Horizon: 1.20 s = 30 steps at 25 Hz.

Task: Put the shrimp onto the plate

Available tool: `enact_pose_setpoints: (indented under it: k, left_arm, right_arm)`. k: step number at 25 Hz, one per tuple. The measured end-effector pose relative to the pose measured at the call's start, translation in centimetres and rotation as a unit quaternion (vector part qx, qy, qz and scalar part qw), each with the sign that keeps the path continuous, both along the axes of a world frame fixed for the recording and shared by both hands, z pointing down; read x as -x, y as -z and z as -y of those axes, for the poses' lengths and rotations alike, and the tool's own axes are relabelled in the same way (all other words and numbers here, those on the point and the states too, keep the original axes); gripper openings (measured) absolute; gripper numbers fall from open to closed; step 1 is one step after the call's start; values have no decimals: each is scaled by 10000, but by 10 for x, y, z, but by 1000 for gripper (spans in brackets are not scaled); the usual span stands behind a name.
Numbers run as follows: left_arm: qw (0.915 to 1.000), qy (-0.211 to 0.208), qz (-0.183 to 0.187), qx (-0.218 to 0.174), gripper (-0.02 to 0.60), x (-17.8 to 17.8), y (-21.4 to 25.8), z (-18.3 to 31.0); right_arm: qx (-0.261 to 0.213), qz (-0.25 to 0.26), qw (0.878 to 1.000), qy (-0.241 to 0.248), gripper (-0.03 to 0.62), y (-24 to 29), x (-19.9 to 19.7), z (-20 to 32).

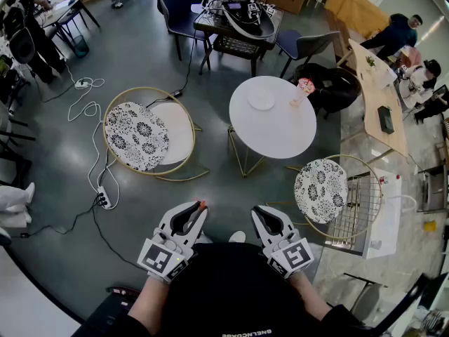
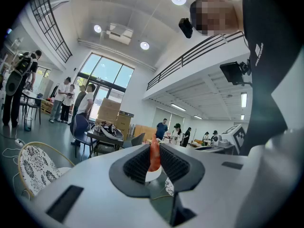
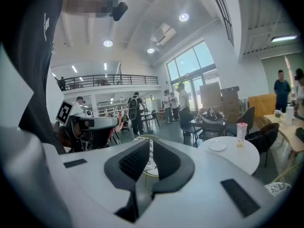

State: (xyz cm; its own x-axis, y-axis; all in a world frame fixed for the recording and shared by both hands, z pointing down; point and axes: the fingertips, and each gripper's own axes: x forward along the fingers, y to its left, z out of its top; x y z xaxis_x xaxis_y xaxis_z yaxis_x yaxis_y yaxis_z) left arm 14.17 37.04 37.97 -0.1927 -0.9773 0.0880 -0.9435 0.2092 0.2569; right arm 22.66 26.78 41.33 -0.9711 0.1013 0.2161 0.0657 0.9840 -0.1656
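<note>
An orange shrimp (image 2: 154, 156) stands pinched between the pads of my left gripper (image 2: 155, 161). In the head view its tip (image 1: 202, 205) pokes out of the left gripper (image 1: 198, 210), held low in front of the person's body. My right gripper (image 1: 262, 213) is beside it, shut with nothing in it; through the thin slit between the jaws of the right gripper (image 3: 151, 156) only a patterned chair shows. The small white plate (image 1: 261, 100) lies on the round white table (image 1: 272, 135), well ahead of both grippers, next to a drink cup (image 1: 303, 90). The right gripper view also shows the plate (image 3: 217, 147).
Two gold-framed chairs with patterned cushions stand on either side of the table, one at left (image 1: 137, 135) and one at right (image 1: 320, 190). A power strip (image 1: 103, 199) and cables lie on the floor at left. A wire rack (image 1: 361, 206) stands at right. A dark table (image 1: 238, 20) is behind.
</note>
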Motion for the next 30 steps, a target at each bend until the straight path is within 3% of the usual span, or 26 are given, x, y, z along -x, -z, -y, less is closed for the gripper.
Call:
enact_pose_setpoints:
  k: [12, 23, 27, 30]
  left_arm:
    - [9995, 144, 119, -260, 66, 47, 8, -26]
    - [9970, -106, 458, -617, 66, 96, 26, -56]
    - [9990, -219, 335, -198, 66, 104, 6, -63]
    - [9993, -207, 294, -143, 66, 111, 1, -62]
  right_arm:
    - [-218, 87, 9997, 116, 35, 9, 49, -21]
    - [-330, 390, 9986, -132, 35, 34, 108, -54]
    - [-314, 266, 9990, -164, 35, 23, 112, -62]
    - [-224, 220, 9991, -289, 35, 17, 118, -54]
